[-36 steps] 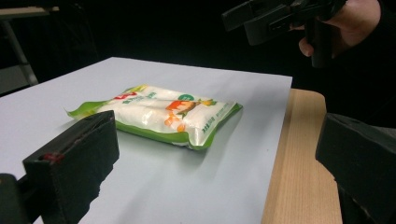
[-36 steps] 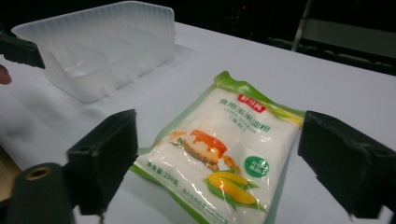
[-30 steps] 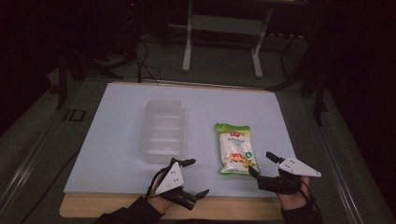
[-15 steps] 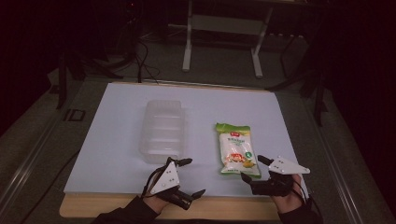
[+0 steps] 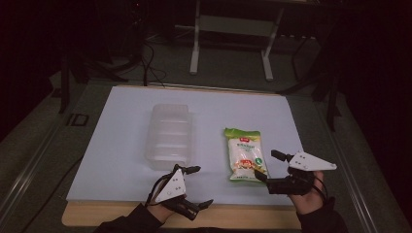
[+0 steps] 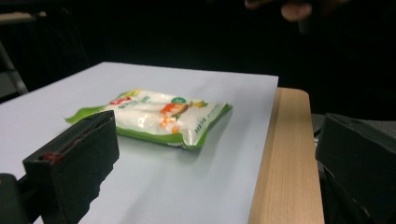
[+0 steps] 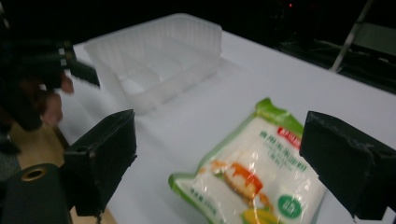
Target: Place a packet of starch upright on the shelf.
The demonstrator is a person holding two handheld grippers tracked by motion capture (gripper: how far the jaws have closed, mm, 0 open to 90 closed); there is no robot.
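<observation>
I see snack packet (image 5: pixel 245 156) flat on surface (image 5: pixel 121 160), just beside my right hand-held gripper (image 5: pixel 268 167), jaws apart, empty. Left hand-held gripper (image 5: pixel 199 187) jaws apart too. Right gripper view shows clear tray's (image 7: pixel 159 60) compartments.

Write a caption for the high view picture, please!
Two open grippers, left gripper and right gripper, wait near a snack packet and clear plastic tray.

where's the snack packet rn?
High view: snack packet lies flat on the white sheet, right of the clear tray, just ahead of the open right gripper.
</observation>
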